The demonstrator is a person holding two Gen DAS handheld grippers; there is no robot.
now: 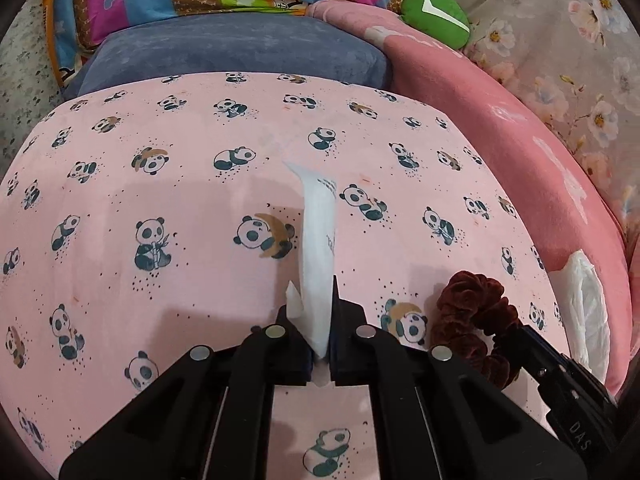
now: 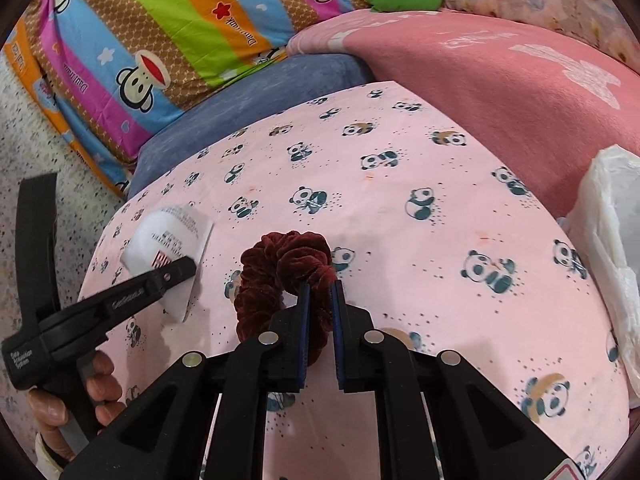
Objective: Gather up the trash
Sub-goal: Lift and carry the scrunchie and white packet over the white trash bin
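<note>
Left hand (image 2: 76, 396): seen at the lower left of the right wrist view, fingers wrapped round the black handle, the tool angled down toward the bed.
Left tool (image 1: 320, 320): clamped together on a white wrapper (image 1: 318, 256); in the right wrist view one black finger is laid across the wrapper's printed face.
White wrapper, place: held at its near end between the pads, the rest raised over the pink panda sheet (image 1: 160, 200), left of the scrunchie.
White wrapper, axis: long and narrow, seen edge-on in the left wrist view, pointed away from the tool toward the pillows; small printed text is carried on one side.
Right tool (image 2: 320, 308): tilted down at the bed, blue pads closed on a dark red velvet scrunchie (image 2: 280, 264).
Scrunchie, place: pinched at its near right side, the loop spread out to the left of the pads; whether it touches the sheet cannot be told.
White plastic bag (image 2: 612, 248): crumpled at the right edge of the sheet, against the pink blanket (image 2: 500, 92).
Back of bed: blue cushion (image 1: 240, 52), striped cartoon pillow (image 2: 160, 40), green plush (image 1: 436, 12).
</note>
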